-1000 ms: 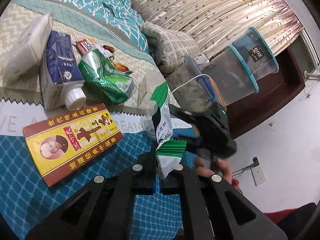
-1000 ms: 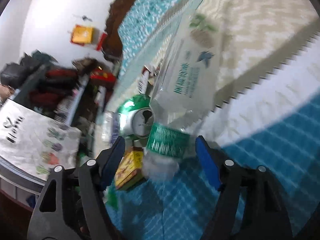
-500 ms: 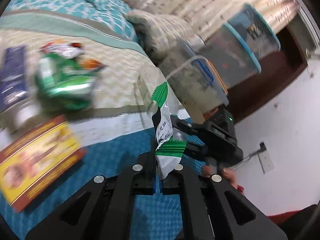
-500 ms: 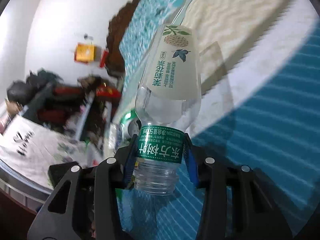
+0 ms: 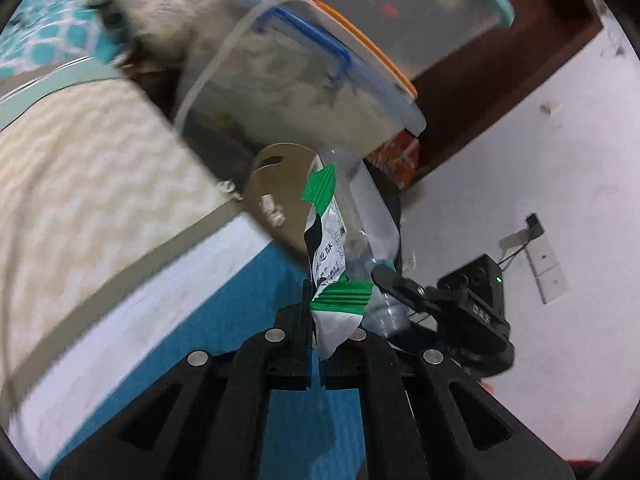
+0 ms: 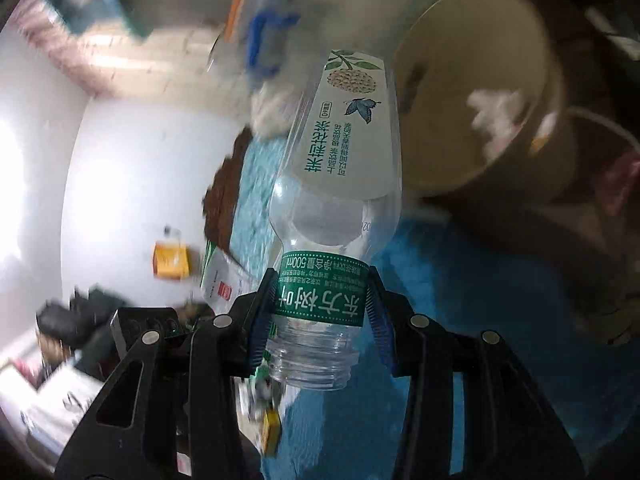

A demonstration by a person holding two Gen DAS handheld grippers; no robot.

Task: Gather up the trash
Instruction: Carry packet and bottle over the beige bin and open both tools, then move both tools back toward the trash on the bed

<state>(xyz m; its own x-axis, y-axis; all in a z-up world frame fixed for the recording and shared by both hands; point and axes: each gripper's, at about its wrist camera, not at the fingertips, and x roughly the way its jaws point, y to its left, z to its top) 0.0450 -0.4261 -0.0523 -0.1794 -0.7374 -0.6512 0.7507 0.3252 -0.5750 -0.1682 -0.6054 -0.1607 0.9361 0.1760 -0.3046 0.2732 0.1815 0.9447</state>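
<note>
Seen from the left wrist: a crumpled snack wrapper (image 5: 326, 268), white with green pleated ends and dark print, creased and twisted along its length. Left gripper (image 5: 320, 344) pinched fully together on the wrapper's lower end, black fingers (image 5: 292, 344) flat against the foil. Long axis running up and away from the jaws, upper green end leaning slightly left, free and touching nothing. Just right of the wrapper, partly behind it, a clear plastic bottle (image 5: 374, 220) carried by the right gripper (image 5: 394, 280), only part of whose black body shows here. Beyond the wrapper's tip, a beige bin (image 5: 280, 184) at the edge of the blue bedspread (image 5: 192, 320), with a lidded storage tub (image 5: 304, 92) above it, all blurred. Seen from the right wrist: the clear plastic bottle (image 6: 340, 184), empty, capless, with a green neck band and a pale label bearing a butterfly and leaves. Right gripper (image 6: 320, 312), having just been closing, partly apart and clamped on the green band, blue pads (image 6: 378, 320) pressed to both sides. Open threaded mouth pointing back toward the camera, base pointing away and upward, long axis nearly straight ahead along the fingers. Ahead and right of the base, the beige bin (image 6: 480, 80), its round mouth tilted toward the camera, white scraps inside.
</note>
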